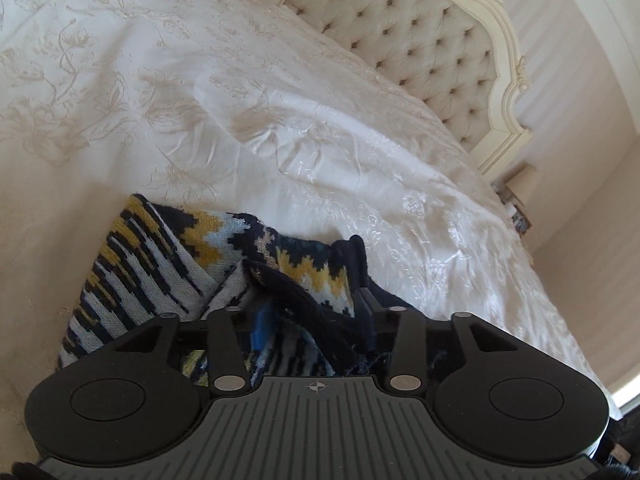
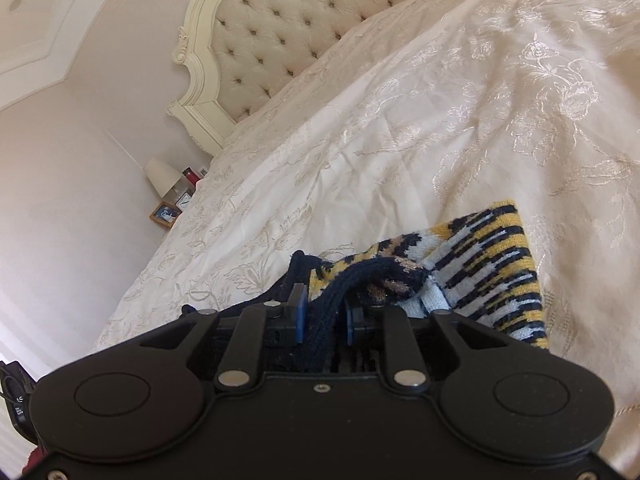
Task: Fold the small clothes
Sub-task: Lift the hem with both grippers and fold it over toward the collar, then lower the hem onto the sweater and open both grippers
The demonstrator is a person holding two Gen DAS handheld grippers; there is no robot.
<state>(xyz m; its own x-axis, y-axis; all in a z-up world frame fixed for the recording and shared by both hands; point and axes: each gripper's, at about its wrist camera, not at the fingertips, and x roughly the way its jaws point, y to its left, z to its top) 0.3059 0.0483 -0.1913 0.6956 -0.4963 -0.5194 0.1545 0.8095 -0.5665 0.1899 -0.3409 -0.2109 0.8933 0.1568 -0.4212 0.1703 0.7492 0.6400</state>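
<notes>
The right tool (image 2: 322, 314) pinches a dark navy ribbed edge of the knitted garment (image 2: 492, 276) between its blue pads, the yellow, navy and pale blue knit trailing off to its right onto the bed (image 2: 400, 128). The left tool (image 1: 312, 316) sits buried in the same garment (image 1: 132, 272), bunched folds filling its jaws; its grip cannot be made out. Both point toward the tufted headboard (image 2: 280, 28).

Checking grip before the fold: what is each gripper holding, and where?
Both hold the knit garment: right gripper pinches its navy edge band; left gripper has bunched fabric between its fingers.
</notes>
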